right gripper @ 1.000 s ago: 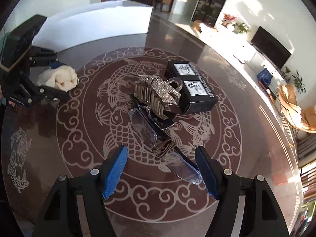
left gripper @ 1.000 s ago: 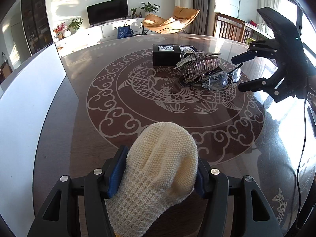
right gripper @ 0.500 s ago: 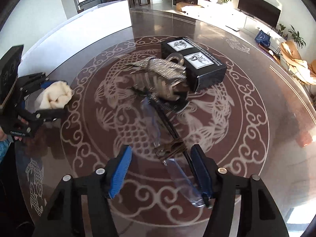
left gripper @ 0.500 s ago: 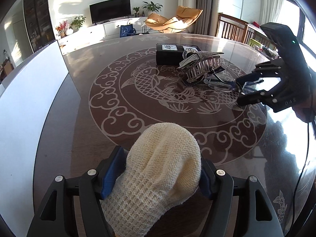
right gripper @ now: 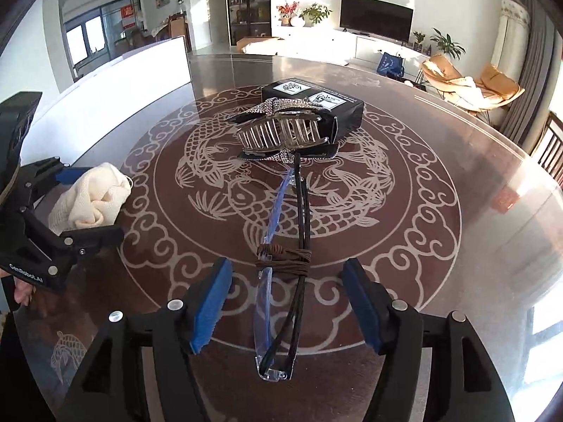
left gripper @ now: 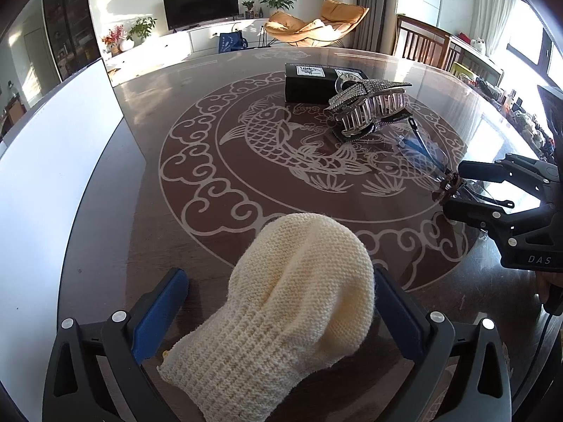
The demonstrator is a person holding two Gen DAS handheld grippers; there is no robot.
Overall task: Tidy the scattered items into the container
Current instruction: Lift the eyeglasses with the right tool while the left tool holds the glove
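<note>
- Living room behind: TV (right gripper: 376,17), tan lounge chair (left gripper: 313,24). Round dark desk (right gripper: 440,133) with a koi pattern carries everything.
- Black box (right gripper: 337,105) sits past the desk's centre. I cannot tell whether it is open or what it contains. A rhinestone hair claw (right gripper: 281,130) rests just in front of it, touching or nearly so.
- Folded glasses (right gripper: 281,281), bound at mid-length with a brown hair tie (right gripper: 285,258), lie flat. Long axis runs from my right gripper (right gripper: 288,306) away toward the hair claw; the far temple tips reach the claw's base.
- Right jaws: wide open, one blue pad on each side of the glasses, neither touching the frame.
- Cream knitted mitten (left gripper: 292,302) lies on the near-left part of the desk, rounded end pointing toward the centre, cuff toward my left gripper (left gripper: 281,313).
- Left jaws: parted around the mitten; right pad touches the knit, left pad stands clear. No squeeze visible.
</note>
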